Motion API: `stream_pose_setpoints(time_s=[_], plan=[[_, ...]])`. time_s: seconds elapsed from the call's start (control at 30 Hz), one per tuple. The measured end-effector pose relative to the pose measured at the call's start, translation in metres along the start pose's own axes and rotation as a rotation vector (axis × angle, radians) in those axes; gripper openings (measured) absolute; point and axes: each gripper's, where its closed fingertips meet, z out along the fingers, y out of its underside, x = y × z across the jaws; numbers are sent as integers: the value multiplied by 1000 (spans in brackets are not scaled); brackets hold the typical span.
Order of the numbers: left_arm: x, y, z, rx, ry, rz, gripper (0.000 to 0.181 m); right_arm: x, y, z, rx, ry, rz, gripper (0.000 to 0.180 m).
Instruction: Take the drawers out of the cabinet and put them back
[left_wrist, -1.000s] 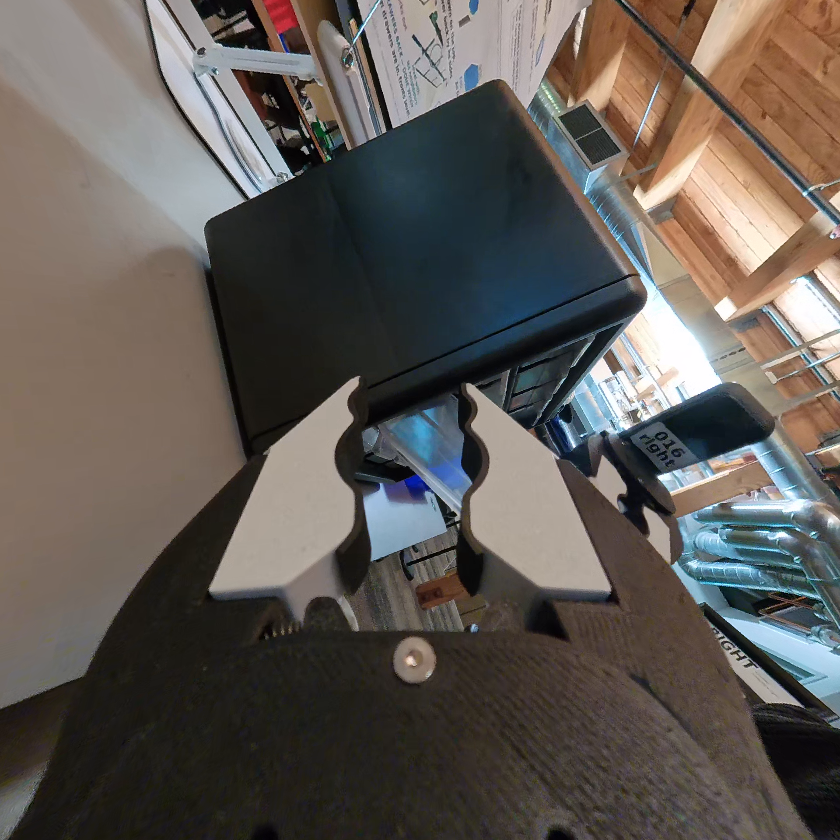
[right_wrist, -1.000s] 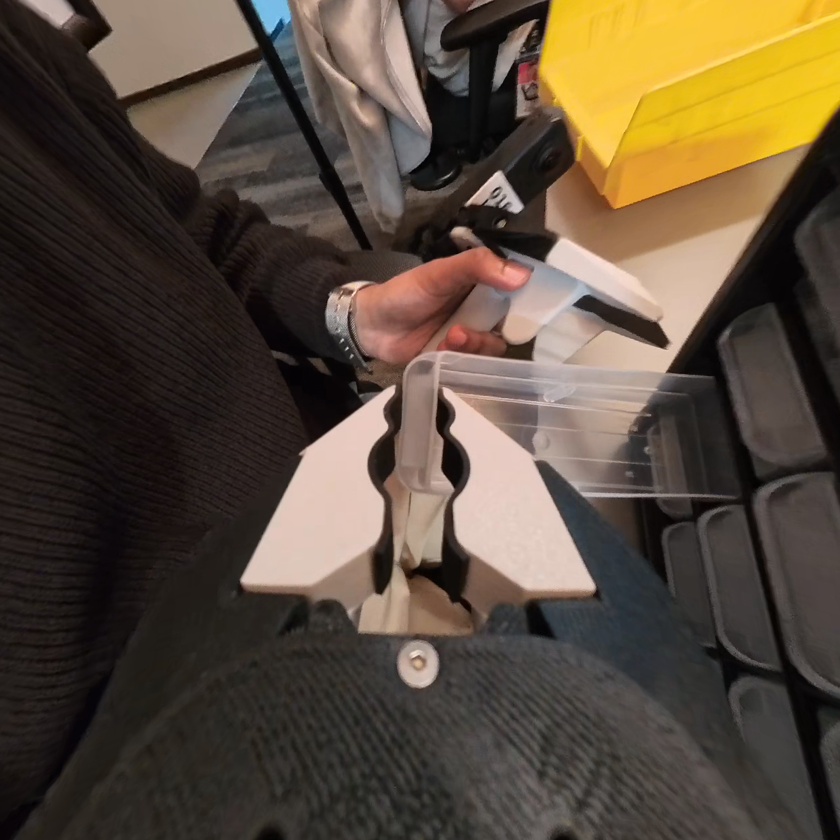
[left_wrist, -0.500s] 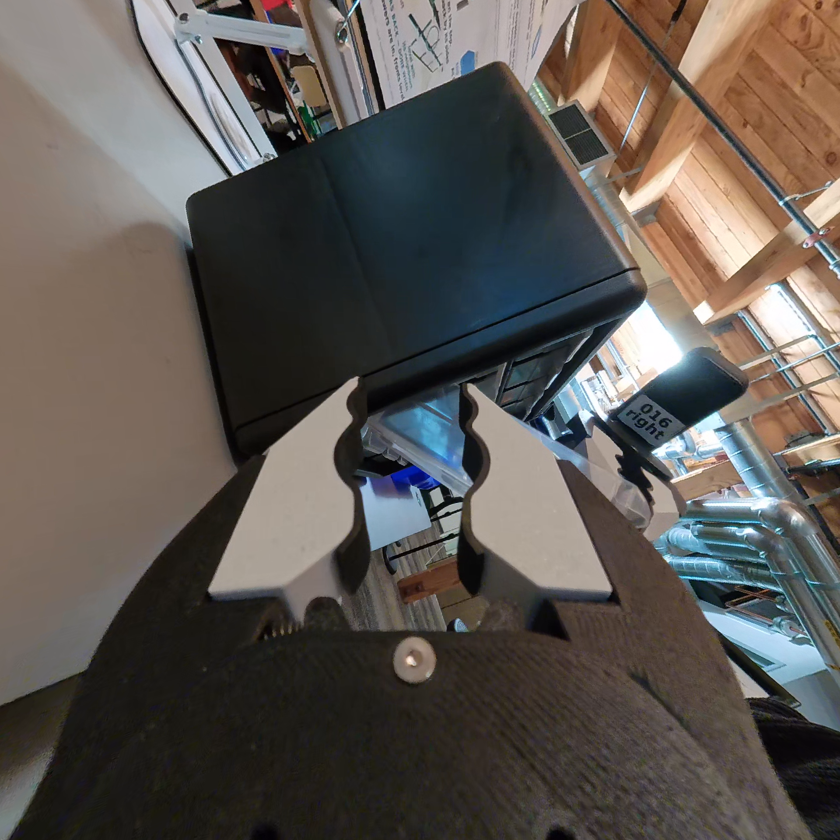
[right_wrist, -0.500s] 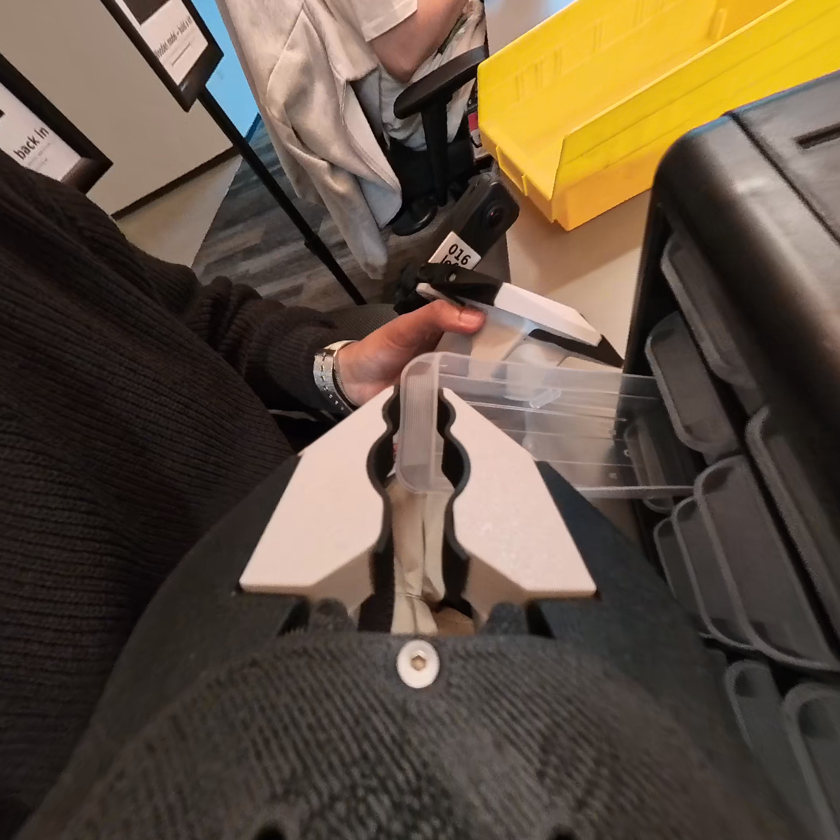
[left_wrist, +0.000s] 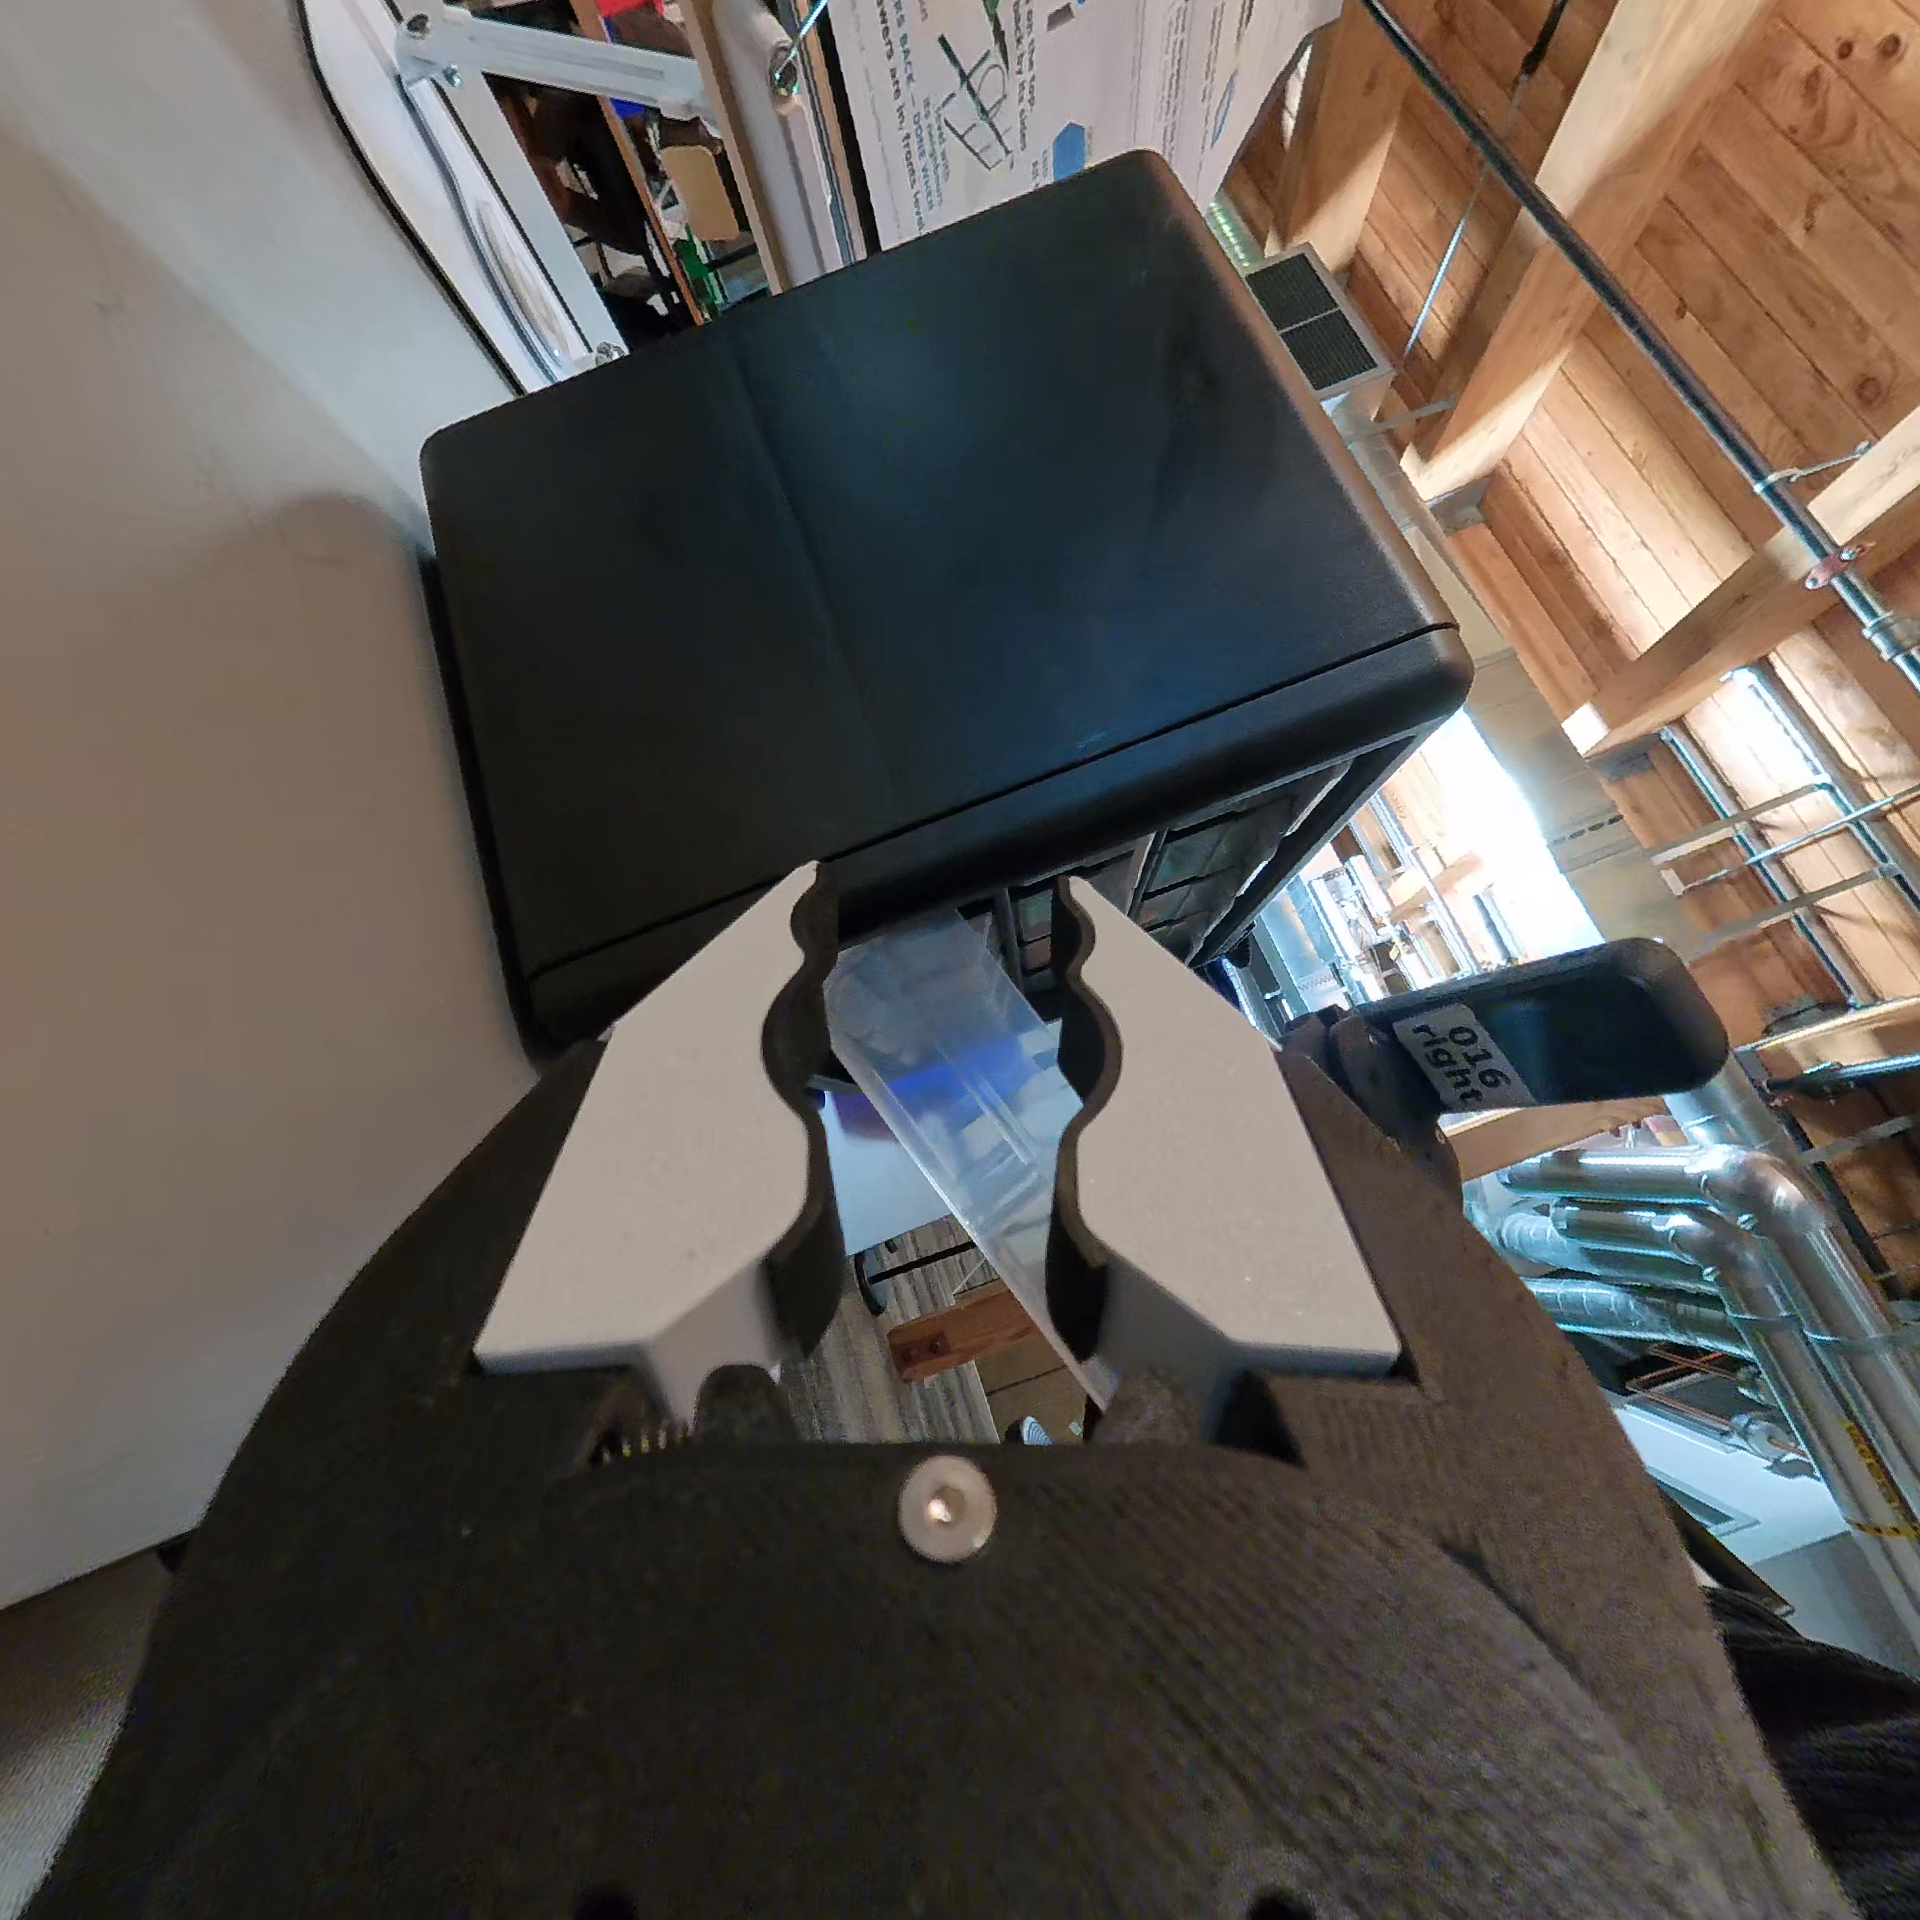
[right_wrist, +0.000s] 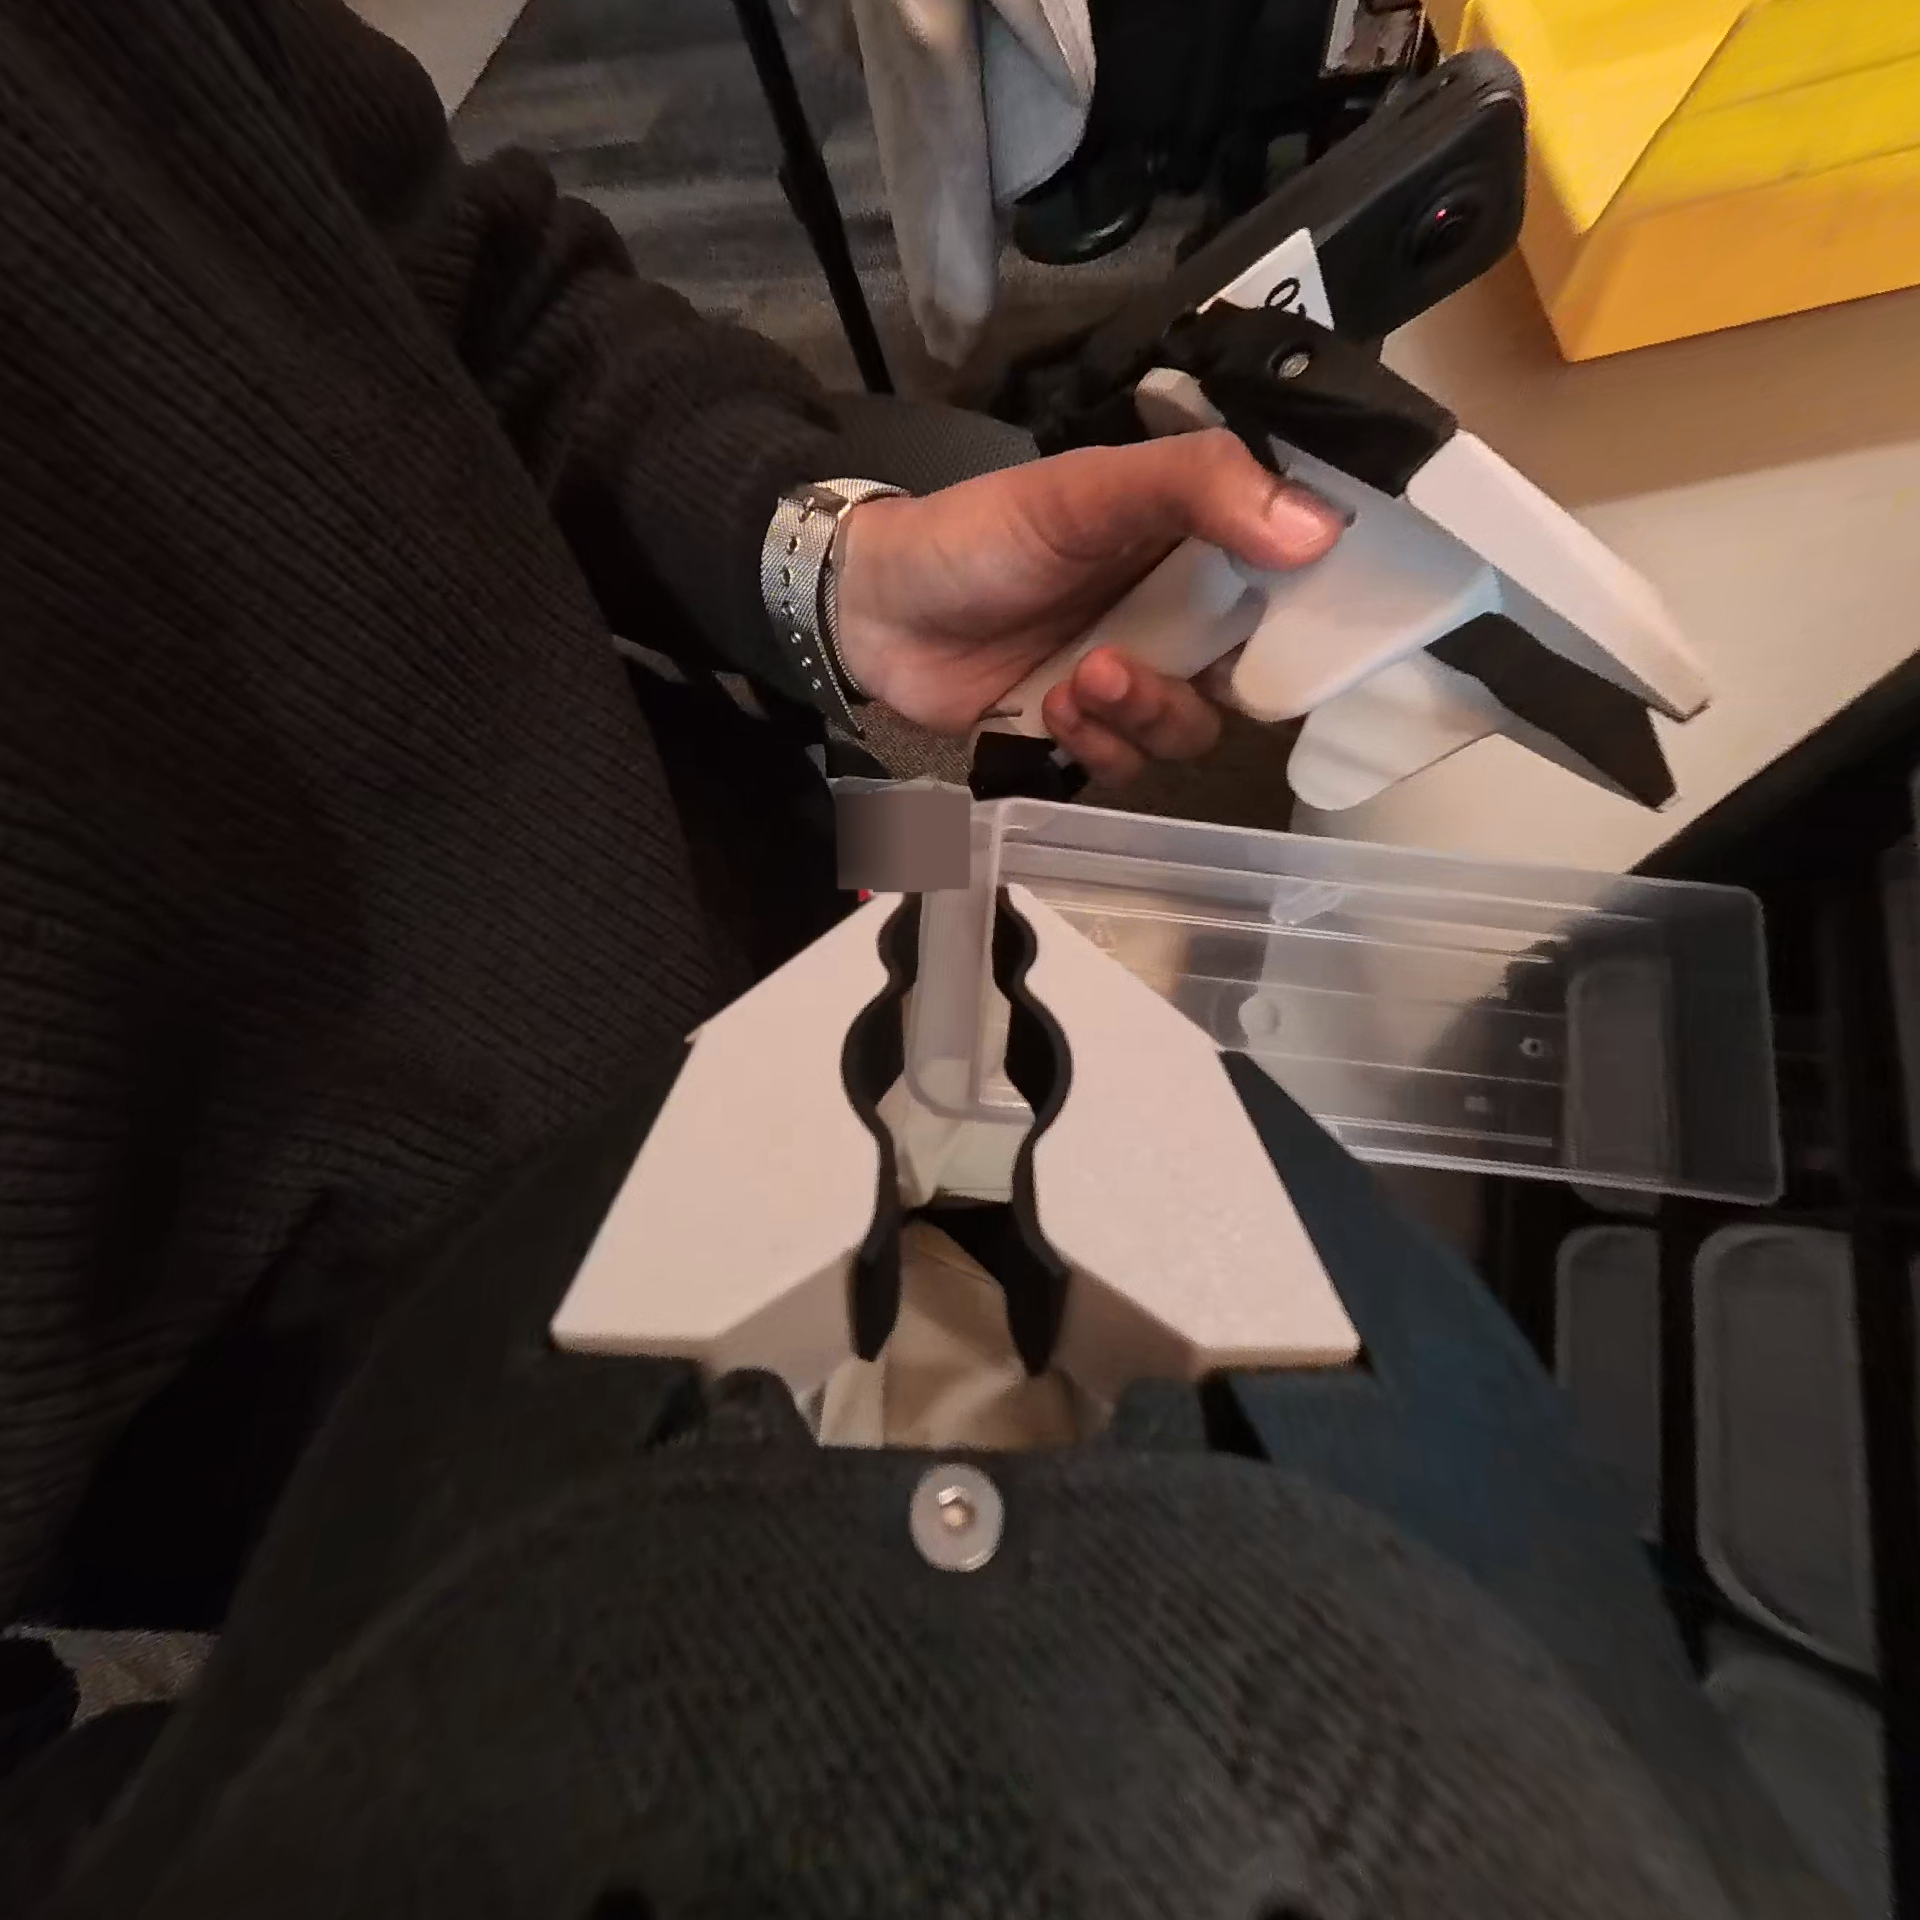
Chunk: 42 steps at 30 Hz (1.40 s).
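**Clear drawer drawn free of black cabinet**

Clear plastic is pinched between the pads of the right tool (right_wrist: 961, 940), which is closed on the front lip of a transparent drawer (right_wrist: 1382, 1013). The drawer is held out in the air in front of the black cabinet (left_wrist: 914, 582), its far end level with the cabinet's face; whether that end sits inside its slot or just clear of it cannot be told from these views. Other drawers (right_wrist: 1766, 1382) are seen seated in their slots below it. The left tool (left_wrist: 940, 894) is held beside the cabinet with its jaws spread and nothing between them, though the drawer is seen through the gap from behind. In the right wrist view the same left tool is gripped in a hand (right_wrist: 1029, 603) above the drawer, near a yellow bin (right_wrist: 1704, 187) on the table (right_wrist: 1558, 582).

The step in hand is judged to be the withdrawal of this drawer. It would be done well if the drawer were kept level and pulled straight along its slot, so that no corner is jammed. The pinch on the thin lip is best kept firm, since the long body hangs to one side and could be twisted out of the grip. The free tool could be brought under the far end for support.
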Motion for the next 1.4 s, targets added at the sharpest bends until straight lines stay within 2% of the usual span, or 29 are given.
stream_pose_setpoints(time_s=[0.27,0.53,0.8,1.0,1.17,1.4], plan=[[-1,0,0,1,6,-23,39,-12,7,-2,-11,-72,10,12],[-2,0,0,2,12,-39,39,-28,-3,-16,33,-122,-19,11],[-1,0,0,3,19,-43,39,-64,-26,-53,146,-212,-85,12],[2,1,0,0,16,-13,39,-98,-56,-104,323,-233,-206,12],[5,0,0,-1,13,22,39,-99,-75,-170,525,-55,-297,12],[6,-2,-11,26,1,25,39,-50,-63,-287,781,462,-302,12]])
